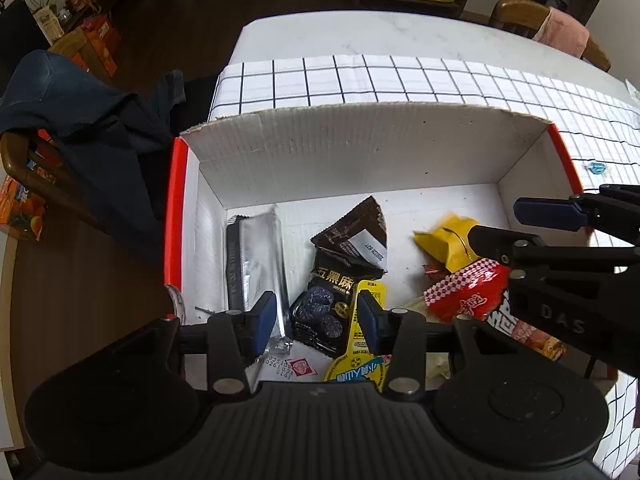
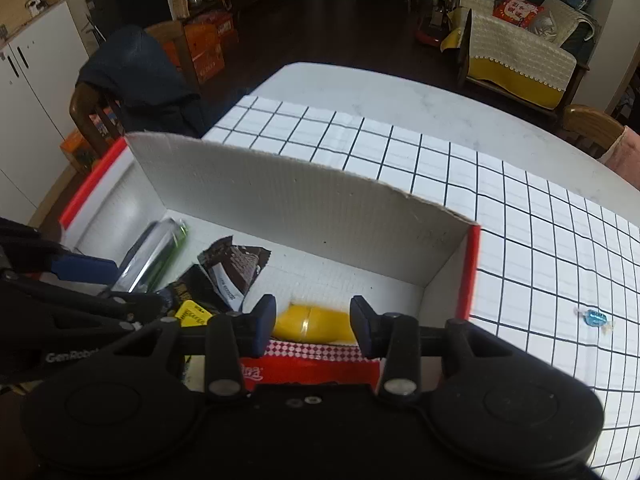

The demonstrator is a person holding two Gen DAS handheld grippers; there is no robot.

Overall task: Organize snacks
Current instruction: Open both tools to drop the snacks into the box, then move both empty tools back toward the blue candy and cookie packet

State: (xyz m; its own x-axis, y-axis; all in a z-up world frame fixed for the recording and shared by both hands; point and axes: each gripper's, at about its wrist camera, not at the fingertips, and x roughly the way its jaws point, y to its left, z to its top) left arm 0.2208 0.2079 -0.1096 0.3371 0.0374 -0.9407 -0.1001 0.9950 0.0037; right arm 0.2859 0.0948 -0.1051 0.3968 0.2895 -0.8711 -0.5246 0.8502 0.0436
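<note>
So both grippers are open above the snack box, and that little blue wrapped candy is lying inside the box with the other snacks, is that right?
Not quite. The blue wrapped candy lies outside the box, on the checked tablecloth to its right, as the right wrist view shows. The rest holds: the left gripper and right gripper are both open above the box.

Background items, non-task
Dark garment [image 1: 80,120] draped over wooden chair [image 2: 86,108]; grid-patterned cloth [image 2: 520,216] covers white table [image 1: 360,36].
</note>
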